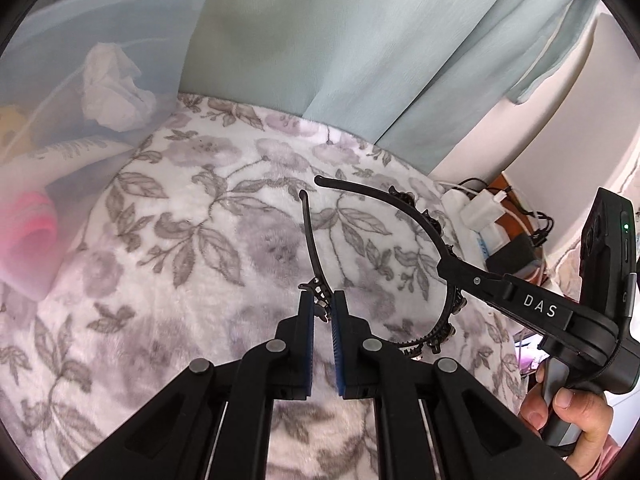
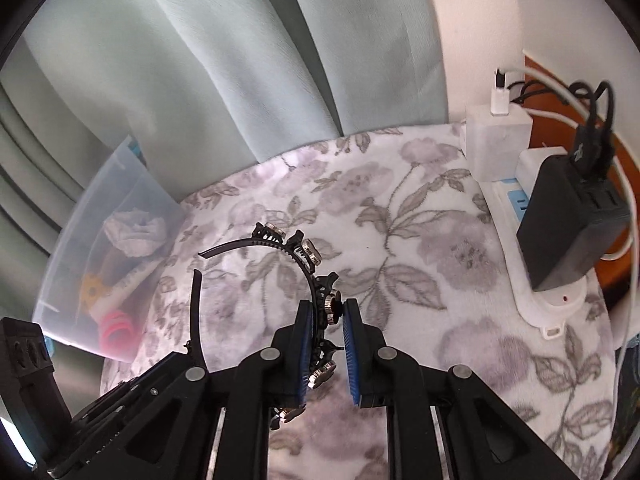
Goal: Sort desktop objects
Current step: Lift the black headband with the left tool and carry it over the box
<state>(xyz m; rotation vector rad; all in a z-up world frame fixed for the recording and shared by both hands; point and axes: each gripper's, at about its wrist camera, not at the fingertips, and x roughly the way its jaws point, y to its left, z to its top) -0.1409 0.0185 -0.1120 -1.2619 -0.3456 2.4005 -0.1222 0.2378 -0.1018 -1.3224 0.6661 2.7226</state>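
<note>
Both grippers, L (image 1: pixel 323 307) & R (image 2: pixel 327 312), pinch black headband (image 1: pixel 400 204); R marked "DAS".

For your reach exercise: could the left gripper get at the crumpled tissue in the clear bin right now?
Probably not yet: the left gripper is shut on the black headband, which the right gripper also holds.

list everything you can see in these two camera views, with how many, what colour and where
headband: one, black with small clips, held off the cloth by both grippers
storage bin: one, translucent, left side
crumpled tissue: one, white, in bin
pink item: one, in bin
floral cloth: one, white and grey, covering surface
curtain: pale green, behind
power strip: one, white, right
charger: one, black, on strip
left gripper: jaws shut on headband
right gripper: jaws shut on headband
hand: one, holding right gripper
</note>
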